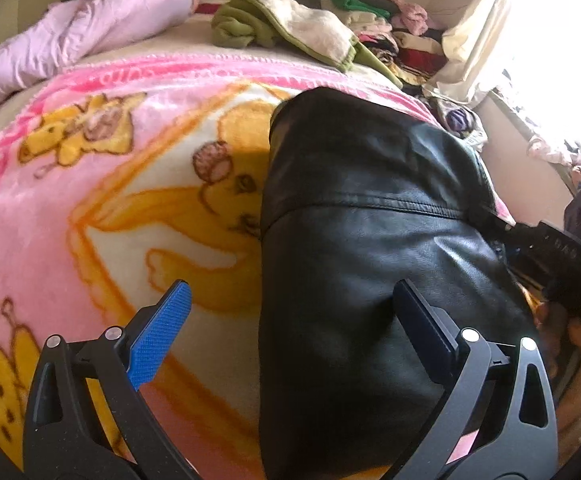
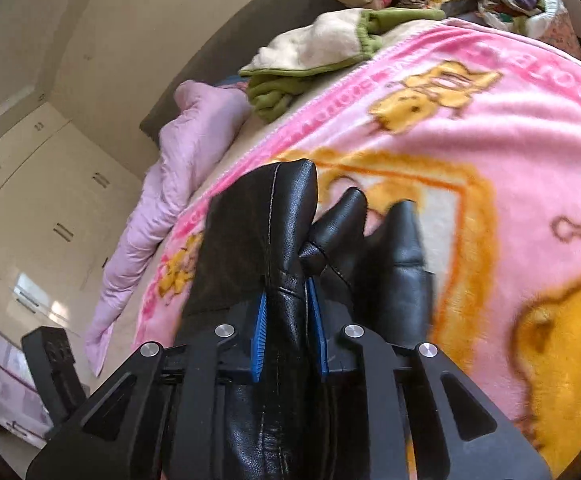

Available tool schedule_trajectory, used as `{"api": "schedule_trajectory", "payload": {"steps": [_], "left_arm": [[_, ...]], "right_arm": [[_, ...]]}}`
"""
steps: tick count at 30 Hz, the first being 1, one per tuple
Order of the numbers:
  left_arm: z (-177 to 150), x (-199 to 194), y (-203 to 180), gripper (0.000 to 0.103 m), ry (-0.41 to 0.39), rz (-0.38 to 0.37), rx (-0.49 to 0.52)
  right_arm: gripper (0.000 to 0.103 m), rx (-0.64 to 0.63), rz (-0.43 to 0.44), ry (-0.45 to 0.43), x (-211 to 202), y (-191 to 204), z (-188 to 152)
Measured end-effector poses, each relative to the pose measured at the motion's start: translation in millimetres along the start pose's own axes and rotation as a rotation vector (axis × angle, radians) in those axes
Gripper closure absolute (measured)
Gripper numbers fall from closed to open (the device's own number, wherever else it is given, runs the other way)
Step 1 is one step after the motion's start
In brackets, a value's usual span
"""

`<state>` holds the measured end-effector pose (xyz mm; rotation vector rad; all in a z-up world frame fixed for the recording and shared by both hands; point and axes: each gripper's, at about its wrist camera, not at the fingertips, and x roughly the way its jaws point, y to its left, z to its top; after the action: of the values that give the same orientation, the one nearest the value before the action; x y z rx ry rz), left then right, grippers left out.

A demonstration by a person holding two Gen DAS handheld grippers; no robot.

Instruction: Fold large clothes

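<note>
A black leather jacket (image 1: 362, 240) lies folded lengthwise on a pink blanket with yellow bear prints (image 1: 90, 184). My left gripper (image 1: 294, 304) is open, its blue-padded fingers (image 1: 162, 332) spread just above the jacket's near left edge, holding nothing. My right gripper (image 2: 288, 320) is shut on a bunched fold of the jacket (image 2: 286, 240), lifting it off the blanket (image 2: 510, 140). The right gripper's body also shows at the jacket's right side in the left wrist view (image 1: 562, 256).
A lilac quilted jacket (image 1: 90, 20) lies at the far left of the bed. A green and cream garment (image 1: 290, 20) and a pile of mixed clothes (image 1: 390, 28) sit at the back. A curtain and bright window (image 1: 530, 40) are at right. Wardrobe doors (image 2: 30, 180) stand beyond the bed.
</note>
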<state>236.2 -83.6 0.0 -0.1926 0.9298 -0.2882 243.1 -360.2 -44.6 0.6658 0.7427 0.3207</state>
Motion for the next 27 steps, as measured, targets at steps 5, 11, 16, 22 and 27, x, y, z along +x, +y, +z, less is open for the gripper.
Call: {"api": "schedule_trajectory", "payload": {"steps": [5, 11, 16, 22, 27], "left_arm": [[-5.9, 3.7, -13.9, 0.008, 0.010, -0.012, 0.031], [-9.4, 3.8, -17.3, 0.008, 0.017, -0.022, 0.041], [-10.6, 1.5, -21.7, 0.008, 0.015, -0.017, 0.057], [-13.6, -5.7, -30.8, 0.008, 0.003, -0.006, 0.090], [-16.1, -14.1, -36.7, 0.009, -0.008, -0.010, 0.107]], "right_arm": [[0.084, -0.002, -0.026, -0.021, -15.2, -11.3, -5.0], [0.068, -0.014, -0.053, -0.008, -23.1, -11.4, -6.0], [0.041, -0.025, -0.020, -0.037, -54.0, -4.6, -14.2], [0.032, -0.022, -0.006, -0.011, -74.2, 3.6, -29.9], [0.032, 0.004, 0.001, 0.031, -74.5, 5.8, -46.9]]}}
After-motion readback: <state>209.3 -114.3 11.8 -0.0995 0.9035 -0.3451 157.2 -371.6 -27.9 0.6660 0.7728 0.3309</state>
